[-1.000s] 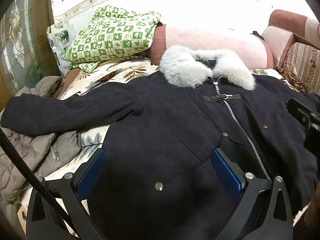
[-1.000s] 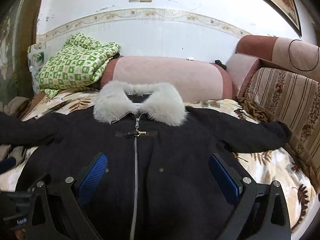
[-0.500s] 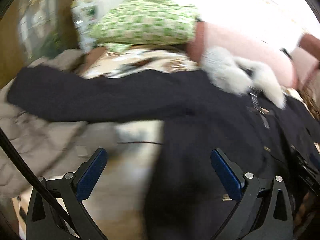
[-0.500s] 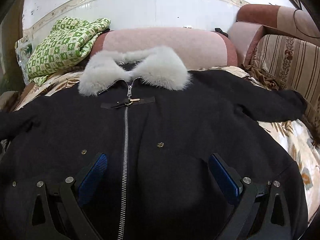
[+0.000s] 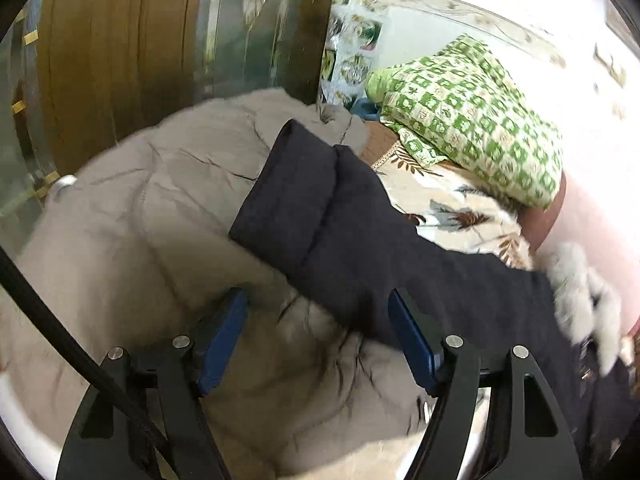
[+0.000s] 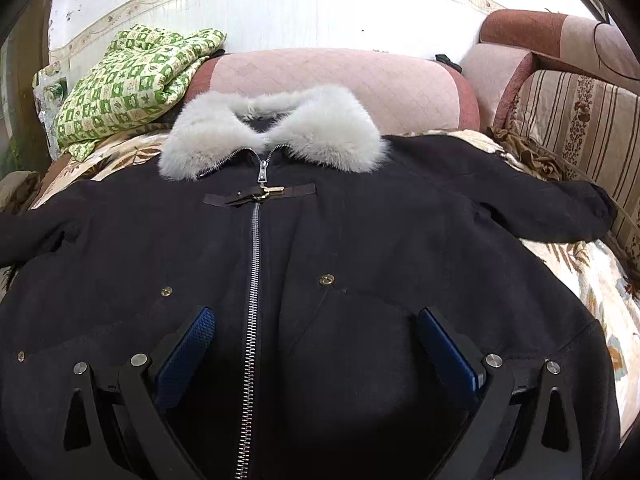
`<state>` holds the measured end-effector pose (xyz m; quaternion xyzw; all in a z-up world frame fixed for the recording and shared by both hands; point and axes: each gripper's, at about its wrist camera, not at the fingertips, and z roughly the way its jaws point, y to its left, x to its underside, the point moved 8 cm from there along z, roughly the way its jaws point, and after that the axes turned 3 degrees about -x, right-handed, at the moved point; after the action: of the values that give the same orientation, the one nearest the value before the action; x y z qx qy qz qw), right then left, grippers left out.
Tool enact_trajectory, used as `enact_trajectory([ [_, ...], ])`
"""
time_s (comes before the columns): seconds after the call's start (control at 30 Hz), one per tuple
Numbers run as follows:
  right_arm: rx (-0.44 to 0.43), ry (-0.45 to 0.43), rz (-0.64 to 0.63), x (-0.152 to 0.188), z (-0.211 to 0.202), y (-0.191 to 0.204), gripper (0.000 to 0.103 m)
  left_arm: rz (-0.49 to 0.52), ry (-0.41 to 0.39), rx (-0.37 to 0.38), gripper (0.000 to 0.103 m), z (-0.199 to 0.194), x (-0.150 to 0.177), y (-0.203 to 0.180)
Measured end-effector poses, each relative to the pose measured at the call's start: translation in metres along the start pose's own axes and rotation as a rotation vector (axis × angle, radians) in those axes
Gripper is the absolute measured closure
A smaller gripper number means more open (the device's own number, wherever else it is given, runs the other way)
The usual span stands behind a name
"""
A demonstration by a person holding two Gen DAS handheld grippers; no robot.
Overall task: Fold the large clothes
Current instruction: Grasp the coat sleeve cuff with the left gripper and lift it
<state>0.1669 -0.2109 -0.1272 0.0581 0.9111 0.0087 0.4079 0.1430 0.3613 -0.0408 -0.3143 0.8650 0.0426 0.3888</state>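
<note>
My dark navy matt wool-like cloth coat [image 6: 360,240]: fluffy pale grey fur collar [image 6: 320,128], shiny metal zip [image 6: 252,280] & brass-look snaps. Beige quilted puffer jacket [image 5: 160,208] w/ smooth, creased fabric.

Coat [image 6: 360,264] flat on sofa [image 6: 592,288], collar [image 6: 272,132] toward backrest [image 6: 336,80]; left sleeve [image 5: 320,216] over jacket [image 5: 132,240]; quilt [image 6: 128,84] behind, left.

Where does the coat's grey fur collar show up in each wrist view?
Left wrist: fur collar at the right edge, blurred, beside the pink cushion.
Right wrist: fur collar upper centre, above the zipper.
Shared landmark: green checked quilt.
</note>
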Motion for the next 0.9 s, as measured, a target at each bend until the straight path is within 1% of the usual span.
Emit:
enact_trajectory([
  [0.07,-0.004,0.003,0.005,0.000,0.001,-0.001,0.001,-0.002,0.007,0.001,0.031,0.009,-0.005,0.002],
  [0.17,-0.003,0.011,0.001,0.002,0.003,-0.001,0.001,0.021,0.005,-0.017,0.031,0.024,-0.012,-0.002],
  [0.3,0.001,0.036,-0.016,0.004,0.007,0.000,0.001,0.072,0.003,-0.062,0.031,0.043,-0.020,-0.014],
  [0.33,-0.001,0.040,-0.015,0.005,0.008,-0.001,0.001,0.096,0.004,-0.088,0.047,0.046,-0.021,-0.018],
  [0.37,-0.003,0.043,-0.015,0.005,0.009,-0.001,0.001,0.118,0.013,-0.111,0.072,0.048,-0.022,-0.021],
  [0.4,-0.003,0.045,-0.014,0.005,0.009,-0.001,0.001,0.135,0.023,-0.131,0.074,0.047,-0.021,-0.023],
  [0.43,-0.004,0.047,-0.013,0.005,0.009,-0.001,0.001,0.144,0.009,-0.140,0.078,0.041,-0.022,-0.027],
  [0.47,-0.005,0.047,-0.014,0.005,0.009,-0.001,0.001,0.153,-0.004,-0.137,0.080,0.036,-0.023,-0.032],
  [0.53,-0.006,0.047,-0.016,0.005,0.009,0.000,0.001,0.199,-0.047,-0.128,0.081,0.015,-0.025,-0.051],
  [0.6,-0.014,0.043,-0.021,0.004,0.008,0.001,0.001,0.224,-0.078,-0.087,0.082,-0.007,-0.025,-0.074],
  [0.63,-0.022,0.033,-0.021,0.003,0.006,0.003,0.002,0.243,-0.096,-0.046,0.082,-0.023,-0.026,-0.092],
  [0.67,-0.037,0.017,-0.019,0.001,0.002,0.004,0.005,0.255,-0.108,-0.021,0.082,-0.031,-0.026,-0.105],
  [0.73,-0.086,-0.027,0.002,-0.005,-0.010,0.005,0.006,0.294,-0.129,0.064,0.083,-0.055,-0.023,-0.146],
  [0.77,-0.104,-0.045,0.016,-0.008,-0.015,0.004,0.006,0.308,-0.131,0.098,0.085,-0.063,-0.021,-0.162],
  [0.8,-0.120,-0.065,0.034,-0.012,-0.021,0.002,0.006,0.330,-0.126,0.153,0.086,-0.073,-0.016,-0.189],
  [0.87,-0.147,-0.104,0.081,-0.021,-0.033,-0.006,0.006,0.357,-0.103,0.238,0.087,-0.084,-0.006,-0.231],
  [0.9,-0.148,-0.117,0.103,-0.024,-0.036,-0.011,0.006,0.377,-0.088,0.286,0.087,-0.091,0.003,-0.259],
])
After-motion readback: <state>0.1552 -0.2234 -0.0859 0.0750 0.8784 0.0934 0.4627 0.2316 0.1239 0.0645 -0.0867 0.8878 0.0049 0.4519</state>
